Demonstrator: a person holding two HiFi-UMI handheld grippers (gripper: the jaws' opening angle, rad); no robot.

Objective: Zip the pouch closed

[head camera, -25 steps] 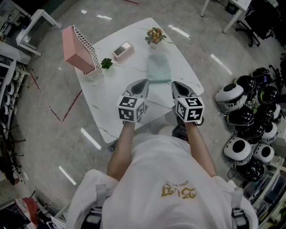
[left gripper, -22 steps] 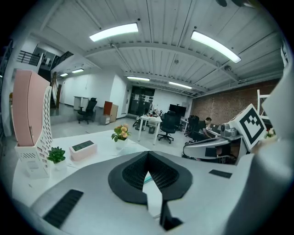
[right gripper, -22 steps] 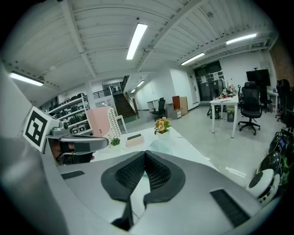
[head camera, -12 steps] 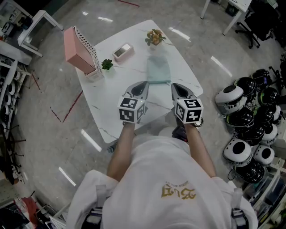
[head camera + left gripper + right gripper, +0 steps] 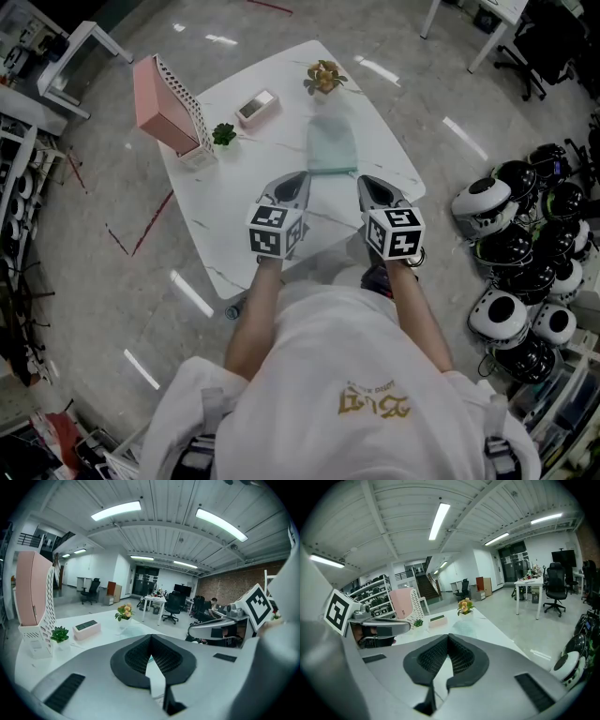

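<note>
Your left tongs [image 5: 297, 180] and right tongs [image 5: 367, 184] are fully closed and empty, short of the pale green pouch [image 5: 332, 146] on the desk [image 5: 234, 192]. Approach pending: open both, then reach its zipper.

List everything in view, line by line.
Table: one, white, centre.
Pouch: one, pale teal, flat on the table ahead of both grippers.
File holder: one, pink, table's left corner.
Small plant: one, green, beside the file holder.
Box: one, pink, far side of the table.
Flower pot: one, orange-yellow blooms, far edge.
Helmets: a heap, black and white, floor at right.
Left gripper: one, grey, jaws shut, empty.
Right gripper: one, grey, jaws shut, empty.
</note>
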